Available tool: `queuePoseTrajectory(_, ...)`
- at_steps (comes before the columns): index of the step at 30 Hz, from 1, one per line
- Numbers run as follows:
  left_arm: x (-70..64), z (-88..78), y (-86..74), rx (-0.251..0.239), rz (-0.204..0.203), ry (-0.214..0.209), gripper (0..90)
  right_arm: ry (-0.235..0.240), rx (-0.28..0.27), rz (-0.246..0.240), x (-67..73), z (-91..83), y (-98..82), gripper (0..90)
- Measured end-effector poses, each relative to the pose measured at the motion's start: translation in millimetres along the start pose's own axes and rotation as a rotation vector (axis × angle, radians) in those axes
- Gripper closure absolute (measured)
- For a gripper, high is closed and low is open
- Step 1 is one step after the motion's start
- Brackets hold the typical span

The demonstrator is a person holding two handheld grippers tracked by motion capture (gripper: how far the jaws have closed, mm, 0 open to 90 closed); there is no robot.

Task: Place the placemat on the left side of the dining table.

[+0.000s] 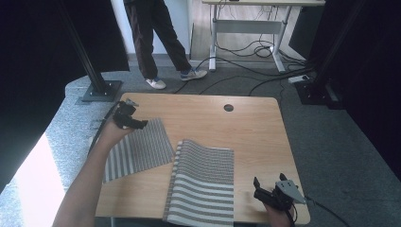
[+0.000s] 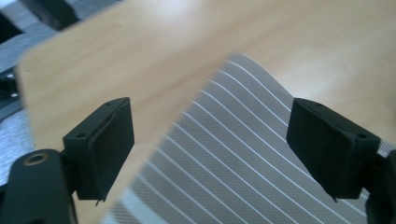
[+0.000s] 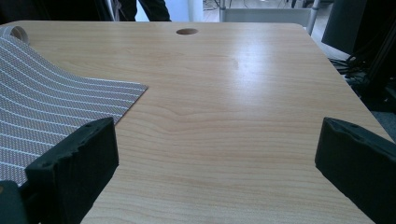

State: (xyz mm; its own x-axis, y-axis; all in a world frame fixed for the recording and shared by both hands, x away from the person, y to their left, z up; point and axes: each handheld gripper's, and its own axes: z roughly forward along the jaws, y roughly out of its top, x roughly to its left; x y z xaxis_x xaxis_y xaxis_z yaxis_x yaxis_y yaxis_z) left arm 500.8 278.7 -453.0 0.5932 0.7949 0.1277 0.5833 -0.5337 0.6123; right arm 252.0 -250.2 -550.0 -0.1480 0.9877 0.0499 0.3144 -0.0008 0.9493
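Mats: left mat (image 1: 137, 149) flat on table (image 1: 246, 127), right mat (image 1: 203, 182) overhanging near edge. Left gripper (image 1: 135, 121) wide over corner; right gripper (image 1: 270, 189) wide, idle. Straightening apparently unfinished.

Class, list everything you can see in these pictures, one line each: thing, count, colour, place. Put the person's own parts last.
Striped mats: 2, grey and white; left mat flat on the table's left half, right mat at the front edge, its left side curled up.
Table: 1, light wood, centre, with a round hole near the far edge.
Desk frame: 1, grey, behind the table.
Cables: several, black, on the floor.
Standing person: 1, dark trousers, beyond the table.
Left hand-held gripper: 1, black, open, at the left mat's far corner.
Right hand-held gripper: 1, black, open, at the table's front right.
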Motion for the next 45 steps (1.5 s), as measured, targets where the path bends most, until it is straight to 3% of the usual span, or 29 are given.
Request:
queuePoseTrajectory(1, -6.7, 1.6, -3.1, 0.019, 0.032, -0.002, 14.1, 0.000, 0.000, 0.000, 0.0, 0.0, 0.0, 0.0)
queuePoseTrajectory(2, -13.2, 3.3, -5.9, 0.039, 0.052, -0.027, 14.3, 0.000, 0.001, 0.001, -0.1, 0.1, 0.0, 0.0)
queuePoseTrajectory(3, -19.9, 5.0, -8.8, 0.066, 0.085, -0.067, 14.4, 0.001, 0.002, 0.001, -0.1, 0.1, 0.1, 0.0)
queuePoseTrajectory(6, -44.7, 8.5, -20.7, 0.130, 0.193, -0.136, 16.6, 0.002, 0.004, 0.001, -0.3, 0.2, 0.1, 0.0)
queuePoseTrajectory(12, -79.9, 16.0, -49.3, 0.174, 0.306, -0.235, 17.1, 0.003, 0.003, -0.001, -0.1, 0.3, 0.1, 0.0)
queuePoseTrajectory(14, -83.3, 17.4, -55.0, 0.187, 0.316, -0.266, 17.4, 0.004, 0.003, -0.002, -0.2, 0.3, 0.1, 0.0)
queuePoseTrajectory(18, -85.2, 19.9, -60.4, 0.239, 0.349, -0.265, 18.4, 0.006, 0.006, 0.000, -0.1, 0.5, 0.2, 0.0)
queuePoseTrajectory(20, -82.6, 20.7, -60.8, 0.243, 0.330, -0.298, 21.2, 0.007, 0.007, 0.000, -0.1, 0.6, 0.3, 0.0)
queuePoseTrajectory(24, -77.8, 21.3, -60.8, 0.232, 0.302, -0.322, 29.4, 0.007, 0.007, 0.000, -0.1, 0.7, 0.3, 0.0)
queuePoseTrajectory(28, -71.5, 20.0, -61.2, 0.215, 0.290, -0.319, 44.3, 0.007, 0.007, -0.003, 0.0, 0.7, 0.2, 0.0)
queuePoseTrajectory(31, -71.8, 18.9, -61.2, 0.214, 0.287, -0.313, 45.7, 0.007, 0.007, -0.004, 0.3, 0.6, 0.2, 0.0)
queuePoseTrajectory(32, -70.7, 17.9, -61.2, 0.209, 0.278, -0.333, 52.2, 0.007, 0.007, -0.005, 0.3, 0.6, 0.2, 0.0)
queuePoseTrajectory(34, -68.4, 16.6, -62.1, 0.201, 0.266, -0.326, 63.2, 0.007, 0.008, -0.006, 0.5, 0.7, 0.2, 0.0)
queuePoseTrajectory(37, -65.0, 14.3, -63.5, 0.195, 0.242, -0.341, 71.0, 0.008, 0.007, -0.005, 0.3, 0.6, 0.2, 0.0)
queuePoseTrajectory(41, -67.5, 10.6, -66.1, 0.192, 0.290, -0.314, 85.0, 0.009, 0.010, -0.007, 0.6, 0.8, 0.3, 0.0)
queuePoseTrajectory(43, -70.1, 7.6, -66.7, 0.203, 0.352, -0.318, 86.4, 0.010, 0.009, -0.006, 0.4, 0.7, 0.3, 0.0)
queuePoseTrajectory(45, -71.8, 5.2, -68.0, 0.213, 0.366, -0.333, 86.6, 0.010, 0.009, -0.006, 0.5, 0.7, 0.3, 0.0)
